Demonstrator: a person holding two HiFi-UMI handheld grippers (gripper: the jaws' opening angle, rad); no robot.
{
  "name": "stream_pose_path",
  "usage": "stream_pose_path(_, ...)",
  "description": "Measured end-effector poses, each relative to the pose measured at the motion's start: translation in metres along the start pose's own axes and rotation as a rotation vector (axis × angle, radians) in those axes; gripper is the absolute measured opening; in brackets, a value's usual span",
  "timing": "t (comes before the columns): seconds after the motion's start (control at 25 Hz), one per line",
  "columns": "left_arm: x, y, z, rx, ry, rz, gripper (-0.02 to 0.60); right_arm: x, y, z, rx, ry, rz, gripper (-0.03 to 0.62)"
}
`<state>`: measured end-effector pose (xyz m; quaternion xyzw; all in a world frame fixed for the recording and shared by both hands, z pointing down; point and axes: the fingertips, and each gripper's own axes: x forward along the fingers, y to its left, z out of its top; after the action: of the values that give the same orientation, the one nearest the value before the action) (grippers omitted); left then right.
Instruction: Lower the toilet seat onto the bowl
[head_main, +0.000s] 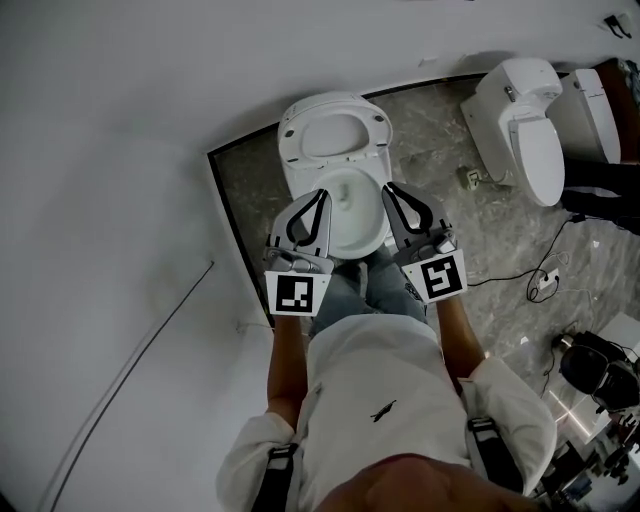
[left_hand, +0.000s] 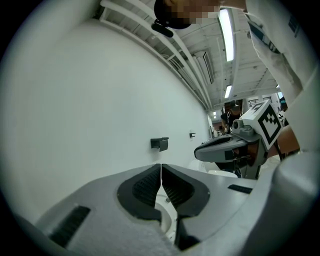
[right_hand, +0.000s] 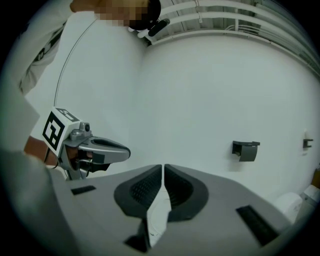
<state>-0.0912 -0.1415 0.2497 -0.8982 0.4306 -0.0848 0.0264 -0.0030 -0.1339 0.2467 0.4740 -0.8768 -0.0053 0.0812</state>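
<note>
Left gripper: clenched, the ribbed pads meet along one thin line with nothing between them. Only a bit of white bowl shows behind the gap. Right gripper: also closed, tips all but touching, holding nothing. The white sliver lower in its slot looks like toilet behind it, not a held thing. In the head view both hang side by side over the bowl, pointing at the toilet's back, and touch neither the bowl nor the seat.

Toilet seat: up, leaning back at the rear of the bowl just beyond the gripper tips. Its ring faces forward, with what looks like the lid behind it. It is not yet lowered.

Handling, as a guess: stiff moulded plastic, fairly light, smooth and slippery, pivoting on a rear hinge. It likely drops and slams once tipped past upright, so it needs guiding all the way down. The best hold is probably the free edge away from the hinge. Open one gripper and pinch the ring there, or hook a closed tip behind it, then pull forward.

Around: plain white wall with a small dark holder, a second toilet well apart on the right, and cables on the stone floor.
</note>
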Motion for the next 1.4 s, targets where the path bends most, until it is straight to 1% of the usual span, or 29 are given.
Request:
stream_pose_path(0.12,0.012,0.007,-0.013,-0.008,0.027,0.024,0.028,0.014,-0.008,-0.012,-0.020,0.019,0.024,0.034)
stream_pose_path(0.24,0.017,0.012,-0.025,-0.025,0.028,0.049,0.028,0.024,-0.009,-0.026,-0.039,0.036,0.046,0.034)
stream_pose_path(0.32,0.023,0.015,-0.035,-0.032,0.046,0.058,0.028,0.032,-0.013,-0.036,-0.051,0.057,0.057,0.034)
stream_pose_path(0.44,0.035,0.019,-0.047,-0.019,0.081,0.057,0.028,0.043,-0.024,-0.049,-0.065,0.085,0.069,0.034)
stream_pose_path(0.6,0.051,0.028,-0.060,-0.034,0.086,0.071,0.028,0.058,-0.036,-0.065,-0.070,0.115,0.072,0.034)
stream_pose_path(1.08,0.083,0.052,-0.094,-0.008,0.127,0.076,0.028,0.096,-0.056,-0.103,-0.103,0.181,0.092,0.034)
stream_pose_path(1.28,0.093,0.059,-0.112,-0.050,0.150,0.087,0.029,0.110,-0.059,-0.119,-0.091,0.203,0.091,0.034)
stream_pose_path(1.4,0.100,0.060,-0.126,-0.044,0.171,0.074,0.029,0.118,-0.062,-0.130,-0.077,0.202,0.090,0.034)
